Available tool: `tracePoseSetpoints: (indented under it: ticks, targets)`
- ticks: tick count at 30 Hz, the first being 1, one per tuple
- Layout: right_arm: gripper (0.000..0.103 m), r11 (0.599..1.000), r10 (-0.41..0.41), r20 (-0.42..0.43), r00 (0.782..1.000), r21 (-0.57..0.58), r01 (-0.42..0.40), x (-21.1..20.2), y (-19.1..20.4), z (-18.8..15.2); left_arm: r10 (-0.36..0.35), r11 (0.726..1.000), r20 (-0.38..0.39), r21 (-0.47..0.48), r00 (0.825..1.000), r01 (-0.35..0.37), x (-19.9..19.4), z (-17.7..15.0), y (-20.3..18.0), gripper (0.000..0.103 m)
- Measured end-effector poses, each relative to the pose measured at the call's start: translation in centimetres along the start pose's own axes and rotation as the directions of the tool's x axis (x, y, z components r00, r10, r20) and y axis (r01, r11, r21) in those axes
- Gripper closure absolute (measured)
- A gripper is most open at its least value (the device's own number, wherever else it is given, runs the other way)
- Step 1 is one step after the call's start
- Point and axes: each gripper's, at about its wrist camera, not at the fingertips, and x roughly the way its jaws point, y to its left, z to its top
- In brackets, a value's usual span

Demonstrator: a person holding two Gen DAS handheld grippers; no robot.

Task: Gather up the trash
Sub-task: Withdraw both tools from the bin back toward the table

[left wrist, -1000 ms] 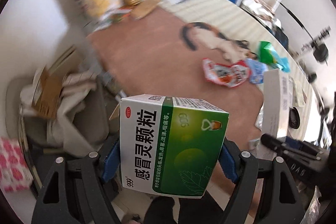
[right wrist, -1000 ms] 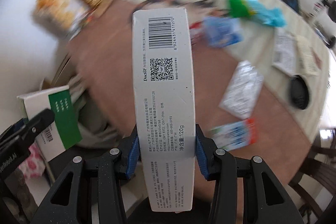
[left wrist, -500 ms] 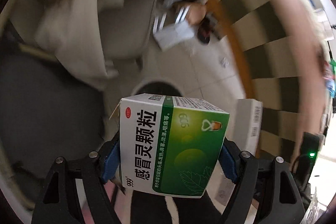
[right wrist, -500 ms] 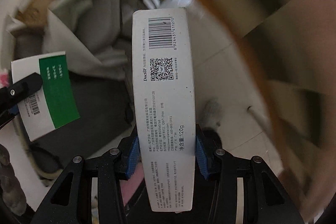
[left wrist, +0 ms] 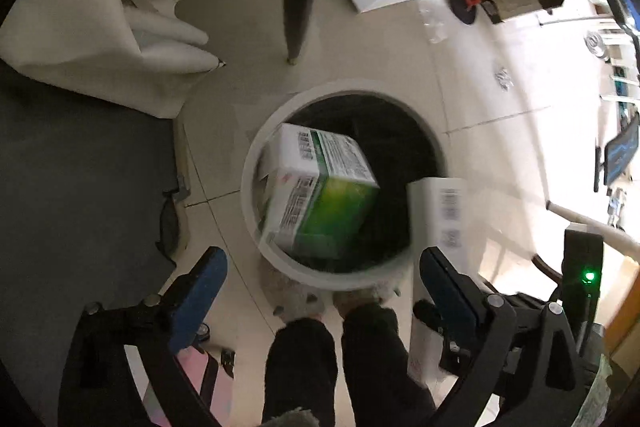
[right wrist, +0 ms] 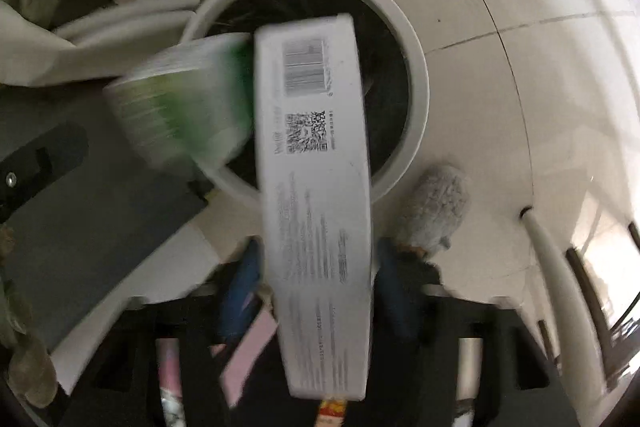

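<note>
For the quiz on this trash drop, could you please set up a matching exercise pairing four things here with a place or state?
Things:
1. green box
2. white box
3. bin
4. left tongs

Places or states:
A. on the floor, round, white rim
B. nothing between its blue pads
C. between the right tongs' opening jaws
D. tumbling inside the bin's mouth

Pairs: 1-D, 2-C, 3-A, 4-B

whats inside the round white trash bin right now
A green and white cardboard box is tumbling into the round white trash bin. Around it only dark interior shows; the box hides whatever lies beneath it.
</note>
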Motion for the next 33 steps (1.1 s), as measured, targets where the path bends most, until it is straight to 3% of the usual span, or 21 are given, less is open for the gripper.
tracePoseSetpoints:
  ticks: [1, 4, 8, 13, 23, 33]
  targets:
    - [0.007, 1.0, -0.016, 0.013, 1.0, -0.011, 0.016, -0.1, -0.3, 0.0, 0.001, 1.0, 0.019, -0.006, 1.0, -0.001, 0.0, -0.2, 0.4, 0.004]
    - [0.003, 0.996, -0.081, 0.062, 0.995, -0.017, 0.082, -0.6, -0.3, 0.0, 0.051, 0.999, 0.083, -0.019, 0.995, -0.05, -0.2, -0.8, 1.6, 0.004]
    - [0.002, 0.98, -0.198, 0.153, 0.968, 0.004, 0.2, -1.9, 0.1, -0.5, 0.118, 0.993, 0.108, -0.017, 0.987, -0.116, -1.1, -1.9, 2.5, 0.004]
    - [0.002, 0.962, -0.27, 0.232, 0.934, 0.034, 0.27, -4.2, 0.9, -1.5, 0.172, 0.985, 0.117, 0.007, 0.978, -0.174, -2.6, -3.5, 2.9, 0.004]
    - [0.002, 0.953, -0.301, 0.299, 0.906, 0.051, 0.299, -9.6, 3.6, -5.4, 0.182, 0.983, 0.159, 0.009, 0.97, -0.185, -8.5, -7.1, 2.6, 0.004]
    - [0.003, 0.966, -0.254, 0.403, 0.879, 0.057, 0.253, -21.4, 6.8, -13.0, 0.165, 0.984, 0.224, 0.029, 0.96, -0.176, -19.8, -11.9, 0.5, 0.004]
